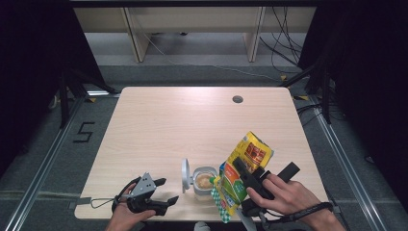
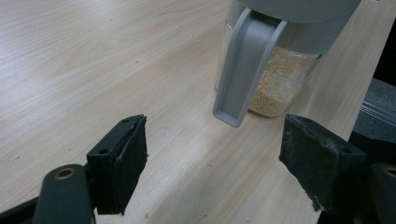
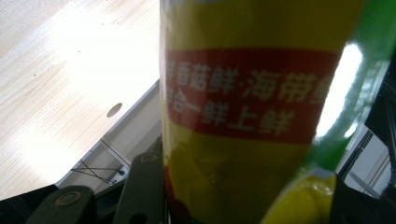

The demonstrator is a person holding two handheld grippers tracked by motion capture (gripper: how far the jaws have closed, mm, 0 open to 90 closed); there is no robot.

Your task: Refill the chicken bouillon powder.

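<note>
yellow pouch (image 1: 243, 171) is up off the table, clamped between the right gripper's (image 1: 240, 169) jaws and tipped with its lower end over the open jar (image 1: 204, 181), the gripper sitting at the jar's three o'clock. grains show inside the jar, its grey lid (image 1: 185, 174) flipped back at nine o'clock. left gripper (image 1: 166, 190) waits at the jar's eight o'clock, jaws spread wide, holding nothing, near the wooden table's (image 1: 168, 120) front edge.

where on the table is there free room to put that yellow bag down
The far half of the table, up to the round hole, is bare, as is its left side. The near edge is crowded: left gripper, open jar, yellow bag in the right gripper.
</note>
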